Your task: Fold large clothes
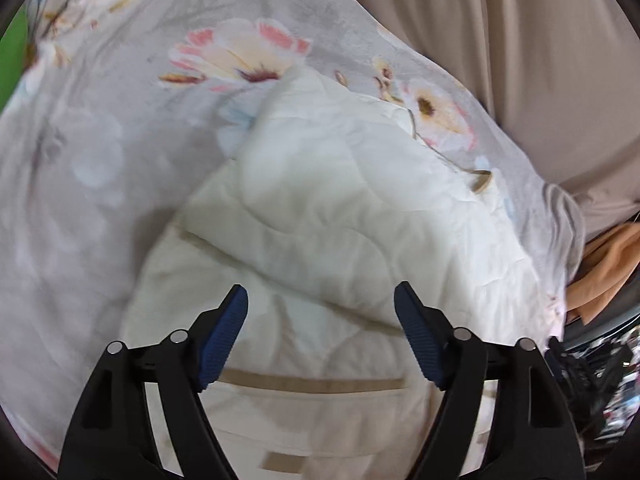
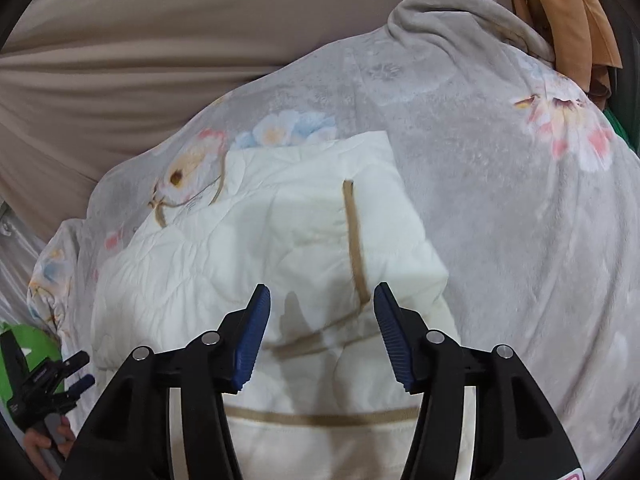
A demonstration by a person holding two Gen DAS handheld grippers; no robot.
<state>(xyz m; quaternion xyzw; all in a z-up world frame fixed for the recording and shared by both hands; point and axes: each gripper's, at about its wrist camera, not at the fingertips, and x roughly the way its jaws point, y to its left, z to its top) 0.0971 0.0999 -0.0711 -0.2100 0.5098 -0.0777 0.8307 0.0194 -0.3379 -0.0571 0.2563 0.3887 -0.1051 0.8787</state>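
Note:
A cream quilted jacket point(image 1: 320, 200) with tan trim lies partly folded on a grey floral blanket point(image 1: 120, 120). My left gripper point(image 1: 320, 292) hangs just above the jacket's folded flap, jaws wide apart, nothing between the blue pads. In the right wrist view the same jacket point(image 2: 280, 240) shows a tan pocket strip, and my right gripper point(image 2: 322, 286) hovers open over it, gripping nothing. The left gripper point(image 2: 82, 370) also shows at the lower left edge, held by a hand.
The blanket point(image 2: 500, 220) covers the whole work surface. Beige draped fabric point(image 1: 520, 40) rises behind it. An orange cloth point(image 1: 608, 264) lies at the blanket's edge, beside dark clutter point(image 1: 592, 380). Something green point(image 2: 36, 344) sits at the lower left.

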